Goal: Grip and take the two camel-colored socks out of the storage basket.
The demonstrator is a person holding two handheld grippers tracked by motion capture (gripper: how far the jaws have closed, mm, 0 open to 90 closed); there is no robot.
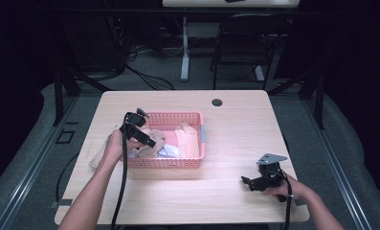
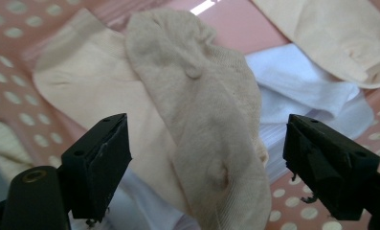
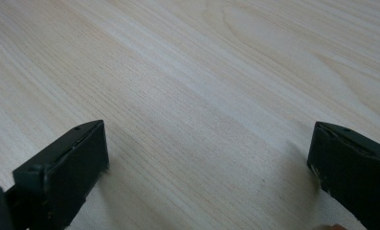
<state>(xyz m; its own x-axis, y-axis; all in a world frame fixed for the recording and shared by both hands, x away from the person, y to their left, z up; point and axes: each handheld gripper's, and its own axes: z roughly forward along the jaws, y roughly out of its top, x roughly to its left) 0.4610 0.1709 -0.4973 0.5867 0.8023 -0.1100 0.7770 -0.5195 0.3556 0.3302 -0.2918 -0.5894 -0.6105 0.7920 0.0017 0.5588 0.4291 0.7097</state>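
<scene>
Both my tongs stand released; left tongs [image 2: 204, 158] straddle the beige sock [image 2: 202, 120] in the basket [image 1: 197, 139]: sink lower, then clench its middle.

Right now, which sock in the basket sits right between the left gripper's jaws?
The darker beige sock, lying on top of the paler cream one and the white one, lines up between the open left gripper.

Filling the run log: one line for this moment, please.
left hand-held gripper: open over beige sock | pink basket | right hand-held gripper: open, on table
</scene>
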